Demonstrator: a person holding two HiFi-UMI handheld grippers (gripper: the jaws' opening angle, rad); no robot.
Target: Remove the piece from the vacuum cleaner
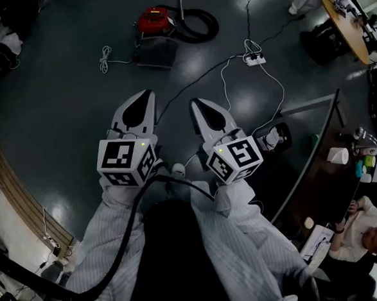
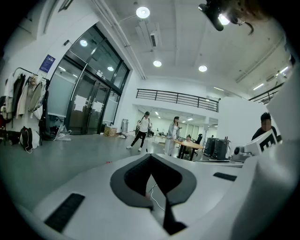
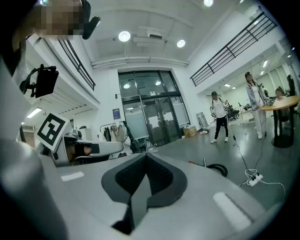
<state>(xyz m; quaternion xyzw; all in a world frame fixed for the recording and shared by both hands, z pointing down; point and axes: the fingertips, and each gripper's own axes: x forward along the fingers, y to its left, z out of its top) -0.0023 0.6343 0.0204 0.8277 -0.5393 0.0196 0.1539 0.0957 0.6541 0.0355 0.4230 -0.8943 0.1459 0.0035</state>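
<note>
The red vacuum cleaner [image 1: 153,20] stands on the dark floor far ahead, its black hose [image 1: 199,23] coiled at its right and a grey part [image 1: 156,52] lying just in front of it. In the right gripper view the hose [image 3: 216,168] shows low beyond the jaws. My left gripper [image 1: 148,93] and right gripper [image 1: 195,103] hang side by side at waist height, well short of the vacuum and pointing toward it. Both are shut with nothing between the jaws, as the left gripper view [image 2: 151,157] and the right gripper view [image 3: 146,154] also show.
A white power strip [image 1: 255,60] with cables lies on the floor right of the vacuum, and a coiled white cord [image 1: 106,58] lies at its left. A round wooden table [image 1: 344,26] is at far right. A person [image 1: 355,231] sits at a desk at lower right. People [image 2: 142,131] stand far off.
</note>
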